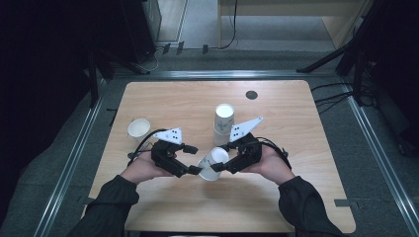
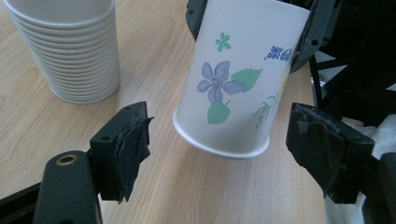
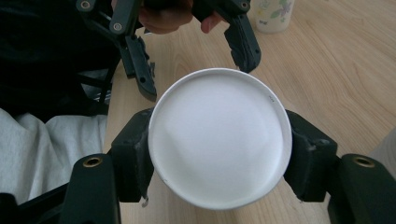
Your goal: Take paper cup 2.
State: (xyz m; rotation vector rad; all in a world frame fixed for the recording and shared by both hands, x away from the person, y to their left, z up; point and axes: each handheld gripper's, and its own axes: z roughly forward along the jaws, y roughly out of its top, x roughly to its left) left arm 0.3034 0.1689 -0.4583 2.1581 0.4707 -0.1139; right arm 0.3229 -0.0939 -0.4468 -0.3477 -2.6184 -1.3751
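The high view is dim overall: the tabletop (image 1: 296, 148) is evenly and softly lit from above, while the floor around it falls off into near black at both sides, and fine detail is grainy. Shadows there are faint and short. Both gripper views are much brighter. In the right gripper view the white paper cup (image 3: 219, 140) is close to washed out, with only a soft grey shading inside. The stack of cups (image 2: 70, 51) looks slightly soft.
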